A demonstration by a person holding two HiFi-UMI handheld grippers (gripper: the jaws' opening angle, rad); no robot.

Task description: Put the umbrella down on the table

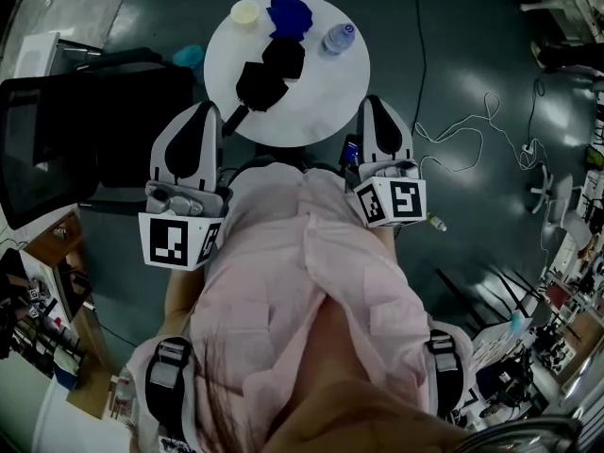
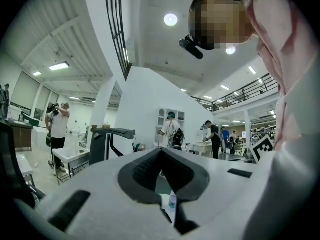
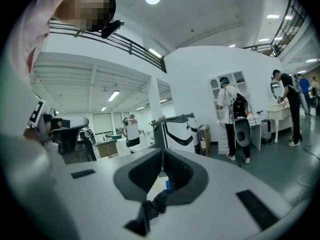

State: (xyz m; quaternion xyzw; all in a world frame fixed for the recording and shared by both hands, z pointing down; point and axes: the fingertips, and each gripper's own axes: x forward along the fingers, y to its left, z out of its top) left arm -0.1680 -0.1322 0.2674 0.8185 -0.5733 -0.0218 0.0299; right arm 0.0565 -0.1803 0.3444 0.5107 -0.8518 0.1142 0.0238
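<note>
A folded black umbrella (image 1: pixel 269 72) lies on the round white table (image 1: pixel 321 102), with its thin end pointing at the near-left rim. Neither gripper touches it. My left gripper (image 1: pixel 206 108) is held level at the table's near-left side, its jaws shut with nothing between them (image 2: pixel 161 151). My right gripper (image 1: pixel 374 100) hovers at the near-right rim, also shut and empty (image 3: pixel 162 153). In the right gripper view the umbrella (image 3: pixel 156 204) shows dark through the gap under the jaws.
A blue cloth (image 1: pixel 289 14), a pale yellow lid (image 1: pixel 244 11) and a water bottle (image 1: pixel 338 38) sit at the table's far side. A black office chair (image 1: pixel 85 130) stands to the left. Cables (image 1: pixel 472 130) trail across the floor on the right. Other people work farther off in the room.
</note>
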